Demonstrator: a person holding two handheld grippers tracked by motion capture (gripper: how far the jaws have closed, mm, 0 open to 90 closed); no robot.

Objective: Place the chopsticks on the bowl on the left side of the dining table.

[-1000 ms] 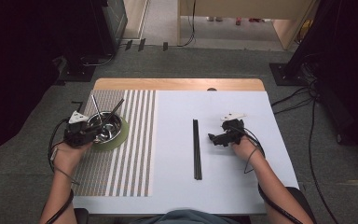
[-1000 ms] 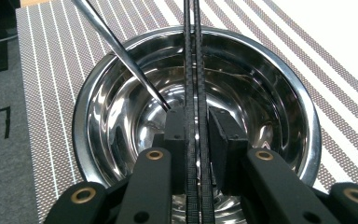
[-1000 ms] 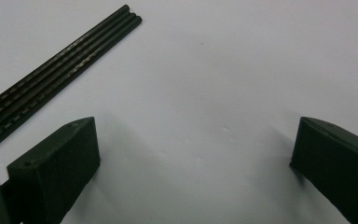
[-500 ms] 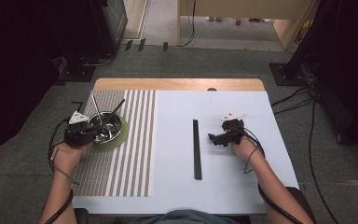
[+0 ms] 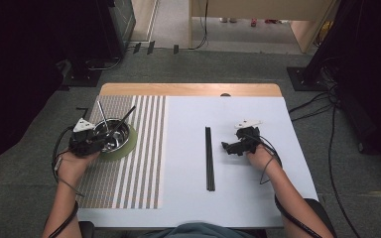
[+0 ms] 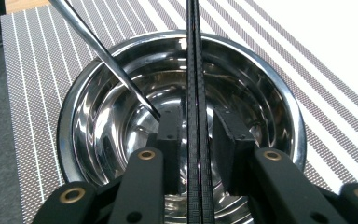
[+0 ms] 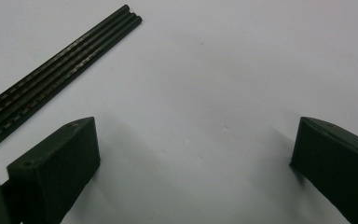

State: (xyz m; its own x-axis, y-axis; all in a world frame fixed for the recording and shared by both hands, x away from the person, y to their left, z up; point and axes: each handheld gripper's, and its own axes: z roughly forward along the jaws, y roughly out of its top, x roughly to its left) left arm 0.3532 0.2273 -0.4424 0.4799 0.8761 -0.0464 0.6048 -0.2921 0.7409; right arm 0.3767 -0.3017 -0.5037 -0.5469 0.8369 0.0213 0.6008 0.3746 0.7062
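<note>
A: What is lying on the tabletop (image 5: 278, 198)?
B: A striped mat (image 5: 144, 163) at left, carrying a steel bowl (image 5: 110, 135).
A: The tools?
B: Left tool (image 6: 196, 135) is clamping black chopsticks (image 6: 196, 70) over the bowl; right tool (image 7: 193, 163) is gaping apart beside another pair (image 5: 209, 158).

A shiny round steel bowl (image 5: 111, 136) sits on a green round coaster (image 5: 129, 144) atop the striped woven placemat (image 5: 134, 173) at my left. Inside it lean a silver metal rod (image 6: 105, 51) and a thin black carbon-weave chopstick (image 6: 195, 93), the latter running between the jaws of my left claw (image 6: 196, 135). On the white table (image 5: 238, 193), a bundle of black chopsticks (image 5: 209, 158) lies straight, just beside my right claw (image 5: 230, 148).
</note>
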